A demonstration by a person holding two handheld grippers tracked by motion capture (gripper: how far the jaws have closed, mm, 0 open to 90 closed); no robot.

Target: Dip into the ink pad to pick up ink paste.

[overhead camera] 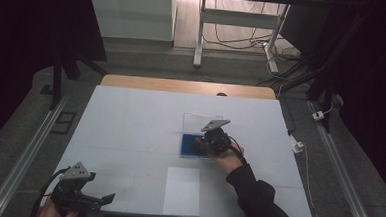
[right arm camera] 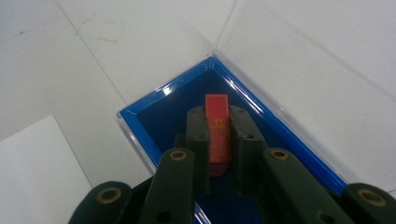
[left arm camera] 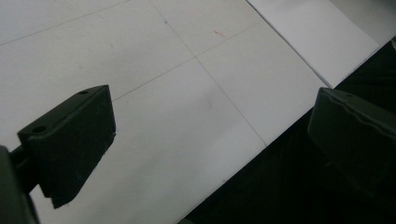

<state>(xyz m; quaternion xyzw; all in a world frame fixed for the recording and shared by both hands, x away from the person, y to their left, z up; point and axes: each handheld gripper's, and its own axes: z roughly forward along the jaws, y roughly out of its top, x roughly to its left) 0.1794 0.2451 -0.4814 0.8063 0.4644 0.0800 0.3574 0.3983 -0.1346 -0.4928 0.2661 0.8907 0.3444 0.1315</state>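
The right tool (right arm camera: 218, 140) is pinching a red-orange block (right arm camera: 218, 128), long axis running along its jaws, over the blue case (right arm camera: 299, 144) at frame centre. The left tool (overhead camera: 84, 195), jaws spread, is idling at lower left, far from it.

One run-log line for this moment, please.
right gripper: shut on red block | over blue tray | left gripper: open, idle

White table (overhead camera: 130, 120) bears blue tray (overhead camera: 188, 149), paper sheet (overhead camera: 182, 190).
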